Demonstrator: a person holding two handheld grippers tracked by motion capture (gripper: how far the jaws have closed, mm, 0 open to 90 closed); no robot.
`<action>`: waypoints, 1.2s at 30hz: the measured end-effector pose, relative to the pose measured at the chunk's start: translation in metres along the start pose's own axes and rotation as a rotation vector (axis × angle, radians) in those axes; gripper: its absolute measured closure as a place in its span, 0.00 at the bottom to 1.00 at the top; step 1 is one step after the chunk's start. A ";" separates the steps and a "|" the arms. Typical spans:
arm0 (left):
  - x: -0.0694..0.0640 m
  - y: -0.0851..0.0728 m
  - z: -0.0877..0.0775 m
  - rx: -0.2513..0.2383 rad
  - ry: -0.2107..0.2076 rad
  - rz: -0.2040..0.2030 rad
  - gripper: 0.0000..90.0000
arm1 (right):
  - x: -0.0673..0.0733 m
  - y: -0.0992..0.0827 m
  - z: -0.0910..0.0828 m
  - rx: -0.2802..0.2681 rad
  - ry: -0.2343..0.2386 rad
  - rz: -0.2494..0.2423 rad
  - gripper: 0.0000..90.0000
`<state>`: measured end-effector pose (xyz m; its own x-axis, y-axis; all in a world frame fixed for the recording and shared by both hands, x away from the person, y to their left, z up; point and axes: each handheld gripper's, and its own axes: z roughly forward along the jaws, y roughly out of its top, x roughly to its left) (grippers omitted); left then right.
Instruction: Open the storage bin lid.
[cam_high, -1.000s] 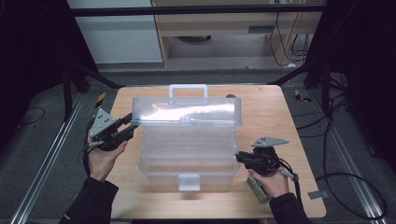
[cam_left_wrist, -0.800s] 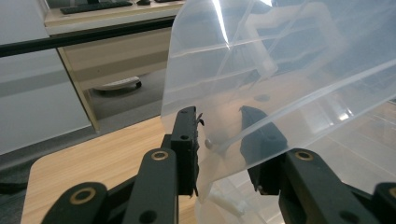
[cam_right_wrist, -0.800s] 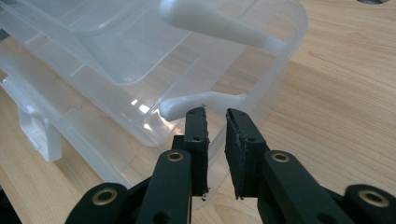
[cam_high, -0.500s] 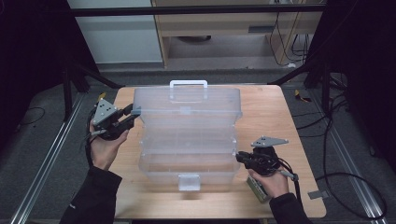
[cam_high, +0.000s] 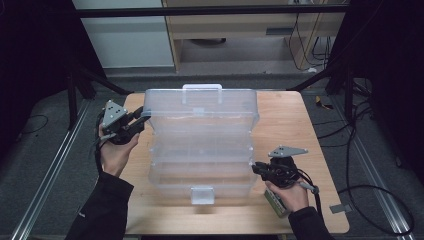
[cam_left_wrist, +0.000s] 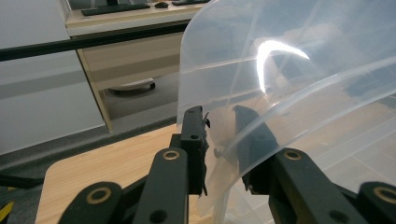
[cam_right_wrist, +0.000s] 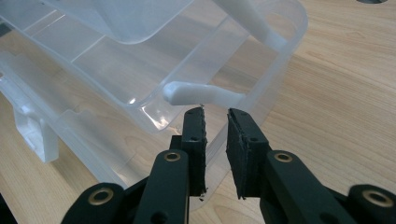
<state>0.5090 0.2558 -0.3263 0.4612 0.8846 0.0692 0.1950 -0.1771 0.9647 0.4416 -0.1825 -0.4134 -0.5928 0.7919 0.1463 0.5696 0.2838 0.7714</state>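
A clear plastic tiered storage box (cam_high: 200, 165) stands in the middle of the wooden table (cam_high: 295, 120). Its lid (cam_high: 200, 107), with a white handle (cam_high: 202, 89), is raised at the back. My left gripper (cam_high: 142, 119) is at the lid's left corner. In the left gripper view the lid's (cam_left_wrist: 289, 70) curved edge runs between the jaws of that gripper (cam_left_wrist: 219, 135), which have just been closing on it. My right gripper (cam_high: 255, 169) is at the box's lower right side. There the gripper (cam_right_wrist: 215, 126) is shut on the clear rim (cam_right_wrist: 275, 70), just under a white hinge arm (cam_right_wrist: 201, 94).
The box's white front latch (cam_high: 202, 195) faces the table's near edge. Bare wood lies to the right of the box. Black frame posts (cam_high: 80, 85) stand at both sides. Cables (cam_high: 360, 145) trail on the floor at the right, and a cabinet (cam_high: 240, 35) stands beyond the table.
My left hand has moved up and away with the lid's corner. The lid has swung higher and the bright glare on it is gone. The right hand has kept still.
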 end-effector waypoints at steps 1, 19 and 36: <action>0.000 0.001 0.001 0.002 0.002 -0.002 0.82 | 0.000 0.000 0.000 0.001 -0.001 0.001 0.85; 0.006 0.012 0.018 0.005 0.024 -0.023 0.83 | 0.000 0.002 0.004 0.014 -0.021 0.011 0.81; 0.013 0.023 0.036 0.023 0.044 -0.036 0.85 | 0.001 0.002 0.004 0.018 -0.020 0.014 0.81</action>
<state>0.5509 0.2476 -0.3127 0.4153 0.9085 0.0460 0.2311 -0.1543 0.9606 0.4450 -0.1791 -0.4145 -0.5735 0.8063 0.1447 0.5878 0.2820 0.7583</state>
